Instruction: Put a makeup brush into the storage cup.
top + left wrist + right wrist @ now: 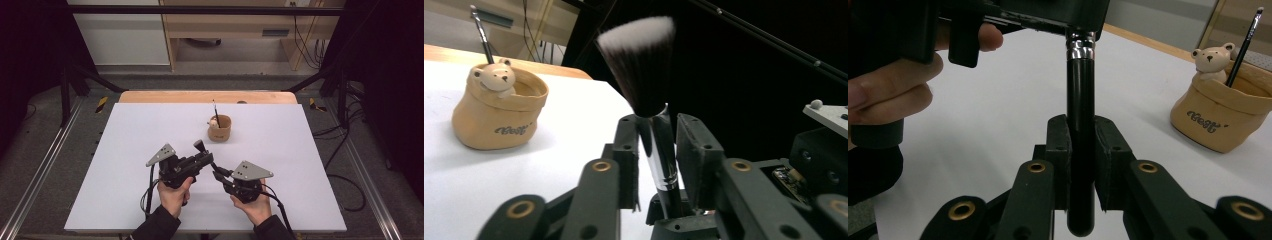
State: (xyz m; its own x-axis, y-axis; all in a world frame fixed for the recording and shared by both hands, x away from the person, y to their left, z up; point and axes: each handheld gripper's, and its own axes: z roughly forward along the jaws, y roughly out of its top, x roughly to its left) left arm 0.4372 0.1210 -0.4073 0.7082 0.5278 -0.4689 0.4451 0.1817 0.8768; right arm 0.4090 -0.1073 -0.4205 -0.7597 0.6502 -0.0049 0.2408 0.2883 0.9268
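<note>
A makeup brush [199,145] with a black handle, silver ferrule and white-tipped dark bristles is gripped by both grippers near the table's front middle. My left gripper [205,159] is shut on the brush [639,65] at the ferrule, just below the bristles, its jaws [656,120] tight on either side. My right gripper [218,175] is shut on the black handle [1080,100], with the pads [1080,120] pressed on both sides and the handle's end sticking out below. The brush stands upright between the jaws in both gripper views.
A tan pouch-shaped cup [220,131] with a small bear figure [498,77] on its rim stands behind the grippers, mid-table. A thin dark brush [216,112] leans in it. The white board [125,150] lies on a wooden table; dark frame posts flank it.
</note>
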